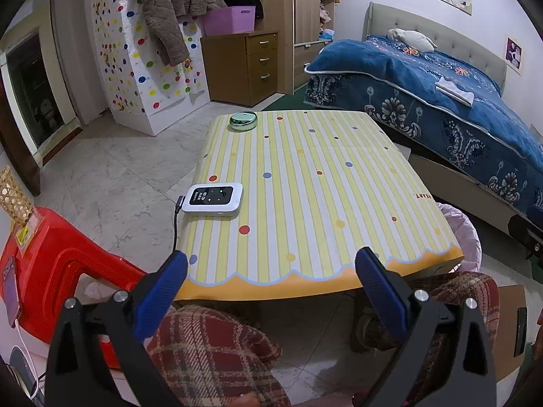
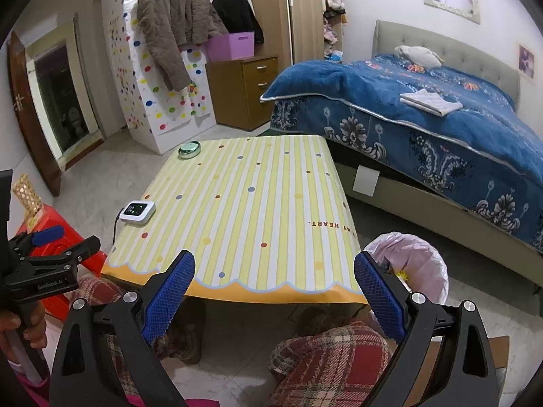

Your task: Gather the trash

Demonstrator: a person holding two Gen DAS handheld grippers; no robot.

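A bin lined with a pink bag (image 2: 412,257) stands on the floor at the table's near right corner, with something yellow inside (image 2: 402,275); in the left wrist view only its rim (image 1: 470,234) shows. My right gripper (image 2: 273,261) is open and holds nothing, hovering at the near edge of the striped table (image 2: 258,203). My left gripper (image 1: 271,261) is also open with nothing in it, in front of the same edge; it also appears at the left of the right wrist view (image 2: 66,239). On the table lie only a white device (image 1: 213,200) with a cable and a green round tin (image 1: 243,120).
Plaid-clad knees (image 2: 332,356) sit under the table's near edge. A red plastic stool (image 1: 64,271) stands at the left, a bed with a blue blanket (image 2: 441,129) at the right, and a wooden drawer unit (image 1: 244,64) with a purple basket at the back. Marble floor surrounds the table.
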